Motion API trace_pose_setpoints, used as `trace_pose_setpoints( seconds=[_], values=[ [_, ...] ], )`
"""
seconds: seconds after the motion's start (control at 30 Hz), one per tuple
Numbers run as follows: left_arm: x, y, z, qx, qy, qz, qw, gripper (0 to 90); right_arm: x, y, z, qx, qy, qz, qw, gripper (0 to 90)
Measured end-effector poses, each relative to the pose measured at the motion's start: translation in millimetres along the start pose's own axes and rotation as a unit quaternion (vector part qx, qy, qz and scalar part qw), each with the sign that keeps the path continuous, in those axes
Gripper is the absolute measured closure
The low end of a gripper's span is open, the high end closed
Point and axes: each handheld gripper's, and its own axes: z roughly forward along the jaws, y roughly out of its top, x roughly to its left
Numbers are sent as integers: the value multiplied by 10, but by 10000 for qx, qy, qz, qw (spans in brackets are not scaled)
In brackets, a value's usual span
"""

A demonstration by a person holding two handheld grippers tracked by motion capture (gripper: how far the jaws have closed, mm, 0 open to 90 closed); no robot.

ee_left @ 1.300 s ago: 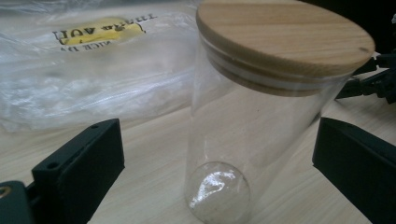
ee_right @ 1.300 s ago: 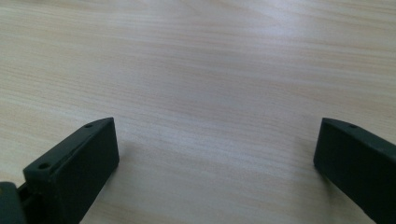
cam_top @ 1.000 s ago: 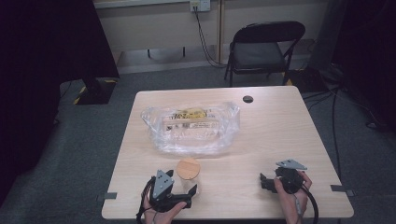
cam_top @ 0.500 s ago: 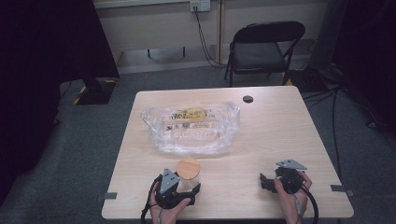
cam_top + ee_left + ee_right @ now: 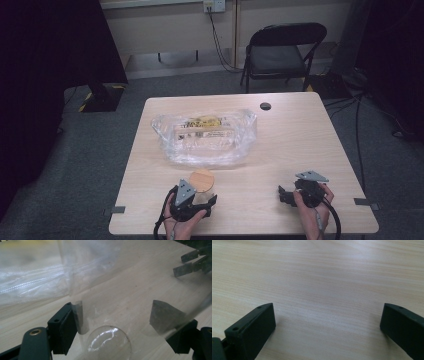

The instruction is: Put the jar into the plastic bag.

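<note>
A clear glass jar with a round wooden lid (image 5: 202,180) stands near the table's front edge, just in front of the plastic bag. My left gripper (image 5: 204,193) reaches it from the near side. Its jaws have just been closing, with the jar (image 5: 110,342) between them. In the left gripper view both pads (image 5: 79,317) show through the glass, pressed against its sides. My right gripper (image 5: 283,194) rests at the front right of the table with its jaws pointing left. It (image 5: 327,315) stands open over bare wood with nothing between its fingers.
A crumpled clear plastic bag (image 5: 205,135) with a yellow-labelled packet inside lies at the middle of the wooden table (image 5: 300,145). A small dark disc (image 5: 265,106) sits near the far edge. A black folding chair (image 5: 280,52) stands beyond the table.
The left gripper's jaws have drawn in around the jar, and the hand has edged slightly toward it. The right hand and the bag have not moved.
</note>
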Motion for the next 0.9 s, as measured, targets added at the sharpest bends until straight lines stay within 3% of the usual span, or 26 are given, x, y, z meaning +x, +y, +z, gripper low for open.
trace_pose_setpoints(
  seconds=[0.23, 0.9],
  values=[
    [-6, 5, -18, -91, 143, 7, 9999, 246, 0, 0, 0, 1, -1, 1, 10000, 0],
    [50, 36, -119, -259, 192, -79, 9994, 251, 0, 0, 0, 0, -1, 1, 10000, 0]
  ],
)
